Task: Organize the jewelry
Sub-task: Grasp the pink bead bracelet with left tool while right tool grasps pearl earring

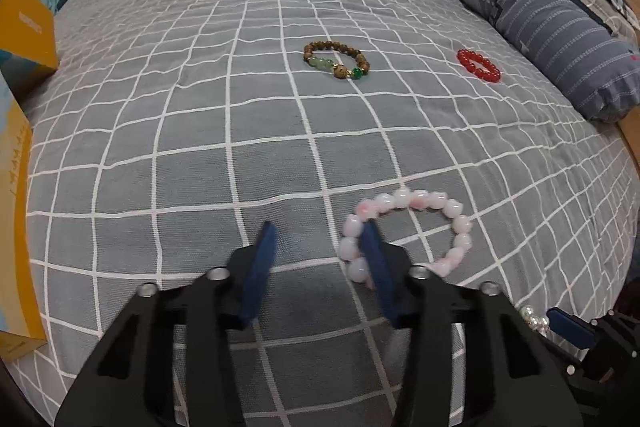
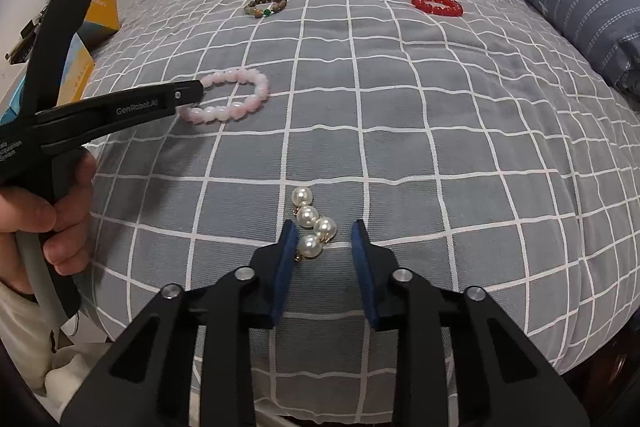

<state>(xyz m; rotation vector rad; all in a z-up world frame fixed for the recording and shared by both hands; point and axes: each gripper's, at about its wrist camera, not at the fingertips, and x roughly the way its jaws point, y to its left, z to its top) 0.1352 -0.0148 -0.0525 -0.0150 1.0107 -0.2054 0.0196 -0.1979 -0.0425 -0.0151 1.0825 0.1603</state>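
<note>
Four bracelets [image 1: 406, 233], two grippers [image 2: 324, 239], one bolster [image 1: 528, 15]

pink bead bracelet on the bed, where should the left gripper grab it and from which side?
Pinch the near-left arc of the pink bracelet from above, one finger inside the loop, one outside. It lies flat on the bedspread, so only a strand-wide section fits. The left gripper already straddles that arc.

Grey checked bedsheet [image 1: 200, 147]; striped pillow [image 1: 540, 15]; yellow box [image 1: 28, 27].
</note>
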